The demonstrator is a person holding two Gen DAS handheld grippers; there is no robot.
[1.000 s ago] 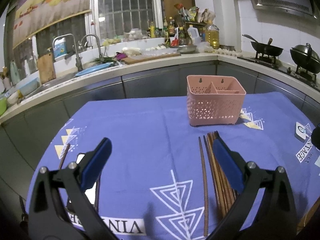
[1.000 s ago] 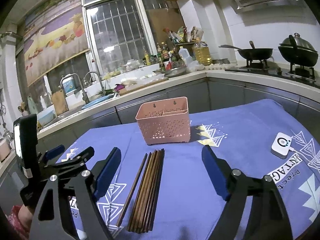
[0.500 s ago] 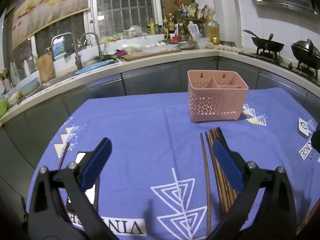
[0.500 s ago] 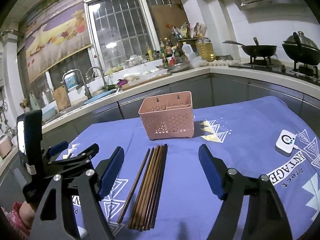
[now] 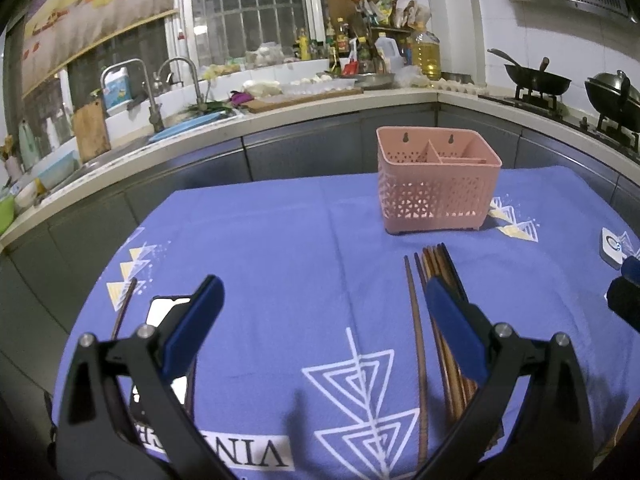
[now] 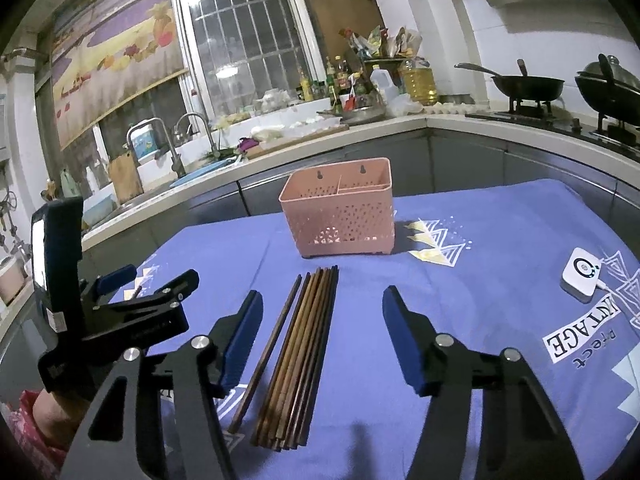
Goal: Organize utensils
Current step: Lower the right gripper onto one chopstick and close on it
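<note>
A bundle of dark wooden chopsticks lies on the blue tablecloth, with one single chopstick just left of it. Behind them stands an empty pink perforated utensil basket. My right gripper hovers over the bundle. Its jaws are closing, the chopsticks lie between them, and the pads touch nothing. My left gripper hangs left of the chopsticks; its jaws are wide, closing slightly, with only cloth between them. The basket is far ahead on the right.
A small white device with a cable lies at the right of the cloth. A lone chopstick and a white flat item lie by the left finger. The kitchen counter, with sink and stove, curves behind the table.
The right gripper's fingers have drawn clearly closer together over the chopsticks. The left fingers have narrowed a little. Nothing on the cloth has moved.
</note>
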